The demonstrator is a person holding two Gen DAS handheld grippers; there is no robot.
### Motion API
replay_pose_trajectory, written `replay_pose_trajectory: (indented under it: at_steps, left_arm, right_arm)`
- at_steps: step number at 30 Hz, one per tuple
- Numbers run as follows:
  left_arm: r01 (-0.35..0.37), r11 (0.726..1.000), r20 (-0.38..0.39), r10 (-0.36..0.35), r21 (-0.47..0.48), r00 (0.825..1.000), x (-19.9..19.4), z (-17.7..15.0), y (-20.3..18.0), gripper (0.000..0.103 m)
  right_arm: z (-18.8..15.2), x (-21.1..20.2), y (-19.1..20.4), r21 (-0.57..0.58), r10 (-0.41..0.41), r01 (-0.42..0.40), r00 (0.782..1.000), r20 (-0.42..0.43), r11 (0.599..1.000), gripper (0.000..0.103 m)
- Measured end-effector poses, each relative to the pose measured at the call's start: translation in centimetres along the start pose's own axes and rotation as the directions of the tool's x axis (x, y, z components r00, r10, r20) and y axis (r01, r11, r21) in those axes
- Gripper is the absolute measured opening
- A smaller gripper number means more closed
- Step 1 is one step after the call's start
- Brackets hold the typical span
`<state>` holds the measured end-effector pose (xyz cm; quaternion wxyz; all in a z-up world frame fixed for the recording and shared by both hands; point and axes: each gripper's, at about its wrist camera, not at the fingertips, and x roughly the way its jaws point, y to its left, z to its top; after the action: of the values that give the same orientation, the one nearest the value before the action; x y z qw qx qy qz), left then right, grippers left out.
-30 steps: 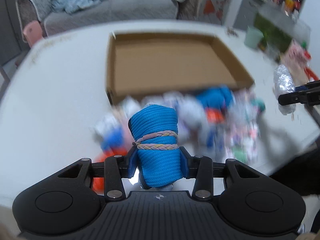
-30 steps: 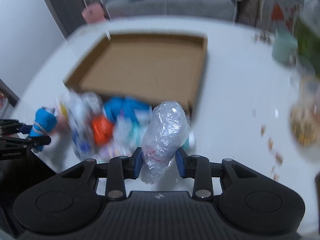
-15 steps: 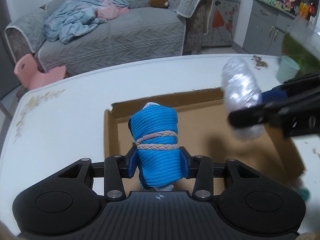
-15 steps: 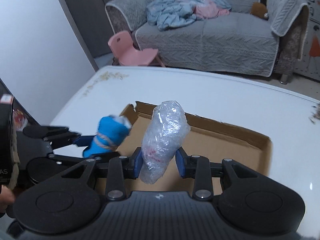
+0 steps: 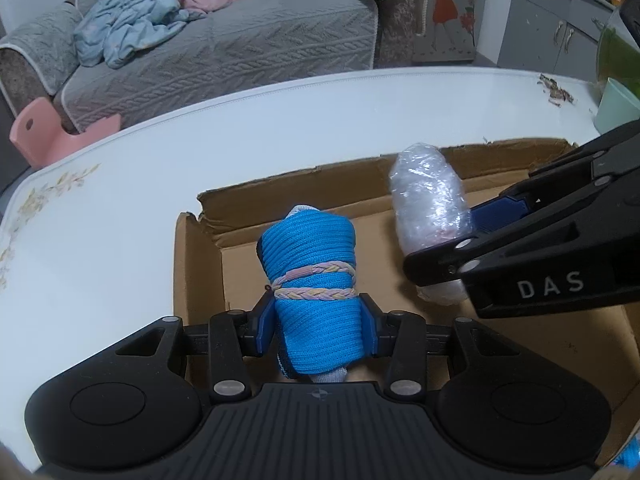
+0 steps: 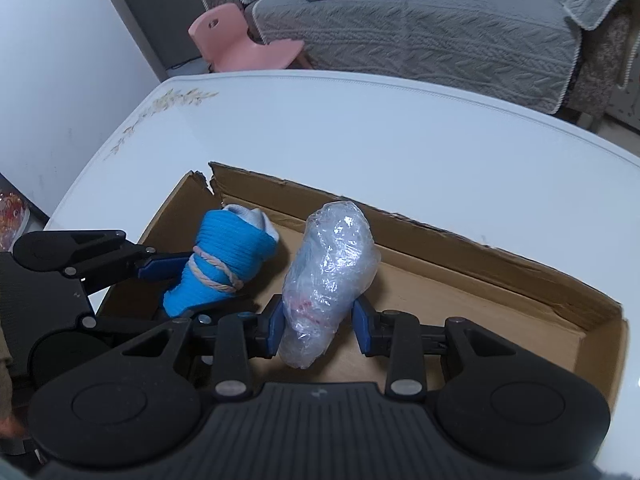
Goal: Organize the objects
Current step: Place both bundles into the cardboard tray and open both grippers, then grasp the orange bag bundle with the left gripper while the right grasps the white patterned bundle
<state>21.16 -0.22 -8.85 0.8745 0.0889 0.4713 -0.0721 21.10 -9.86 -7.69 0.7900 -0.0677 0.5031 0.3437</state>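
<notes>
My left gripper [image 5: 317,326] is shut on a rolled blue sock [image 5: 314,280] tied with a pastel braided band, held over the left part of the shallow cardboard box [image 5: 200,280]. My right gripper [image 6: 318,330] is shut on a bundle wrapped in clear plastic [image 6: 326,276], held over the box floor [image 6: 480,320] just right of the sock. In the left wrist view the plastic bundle [image 5: 430,208] and the right gripper's fingers [image 5: 500,208] come in from the right. In the right wrist view the blue sock [image 6: 224,260] and left gripper [image 6: 188,276] sit at left.
The box lies on a white table [image 5: 120,200] with a floral print at its left edge. A mint green cup [image 5: 616,108] stands at the table's far right. A grey sofa [image 5: 224,40] and a pink child's chair [image 6: 240,44] stand beyond the table.
Both grippers have swung from the pile of items in front of the box to over the box, each still holding its item, and have come lower and closer together.
</notes>
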Motion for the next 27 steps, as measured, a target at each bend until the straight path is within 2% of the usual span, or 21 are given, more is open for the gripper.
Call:
replay_pose_trajectory:
  at_steps: [4, 5, 7, 9, 13, 17, 19, 23, 25, 27]
  left_arm:
    - [-0.008, 1.000, 0.003, 0.008, -0.004, 1.000, 0.2, 0.0, 0.1, 0.052]
    - [-0.016, 1.000, 0.000, 0.016, 0.007, 1.000, 0.3, 0.2, 0.1, 0.056]
    - [-0.024, 0.999, 0.019, 0.023, 0.031, 1.000, -0.1, 0.2, -0.1, 0.068]
    - [-0.034, 0.999, 0.036, 0.032, 0.042, 0.999, -1.0, 0.0, -0.3, 0.081]
    - [-0.034, 0.999, 0.046, 0.033, 0.027, 0.998, -2.9, -0.1, 0.0, 0.081]
    - [-0.027, 1.000, 0.080, 0.027, 0.005, 0.996, -6.5, -1.1, 0.8, 0.081]
    - [-0.020, 1.000, 0.104, 0.020, -0.008, 0.994, -9.1, -2.6, 1.4, 0.082]
    - [-0.032, 0.999, 0.133, 0.032, -0.007, 0.991, -14.3, -7.2, 2.8, 0.088]
    - [-0.047, 0.999, 0.124, 0.046, 0.005, 0.991, -16.2, -10.0, 3.2, 0.088]
    - [-0.057, 0.998, 0.109, 0.056, 0.000, 0.992, -17.5, -12.9, 3.4, 0.088]
  right_arm:
    - [0.0, 0.1, 0.1, -0.014, -0.007, 0.007, 1.000, -0.008, 1.000, 0.039]
    - [0.1, 0.0, 0.2, -0.018, -0.012, 0.012, 1.000, -0.004, 1.000, 0.040]
    - [0.0, -0.8, 0.3, -0.022, -0.019, 0.019, 1.000, 0.008, 1.000, 0.057]
    - [0.0, -1.6, 0.3, -0.022, -0.026, 0.027, 0.999, 0.024, 0.999, 0.061]
    - [0.0, -3.4, 0.1, -0.007, -0.033, 0.033, 0.998, 0.049, 0.999, 0.061]
    - [-1.0, -6.6, 0.0, -0.032, -0.061, 0.064, 0.995, 0.078, 0.997, 0.064]
    - [-1.6, -8.4, -0.4, -0.040, -0.066, 0.069, 0.994, 0.089, 0.997, 0.067]
    - [-5.1, -13.1, 0.1, -0.060, -0.105, 0.113, 0.988, 0.112, 0.992, 0.071]
    - [-7.1, -14.9, 0.5, -0.024, -0.112, 0.116, 0.986, 0.123, 0.993, 0.076]
    - [-9.6, -16.3, 1.0, 0.020, -0.122, 0.120, 0.984, 0.130, 0.993, 0.077]
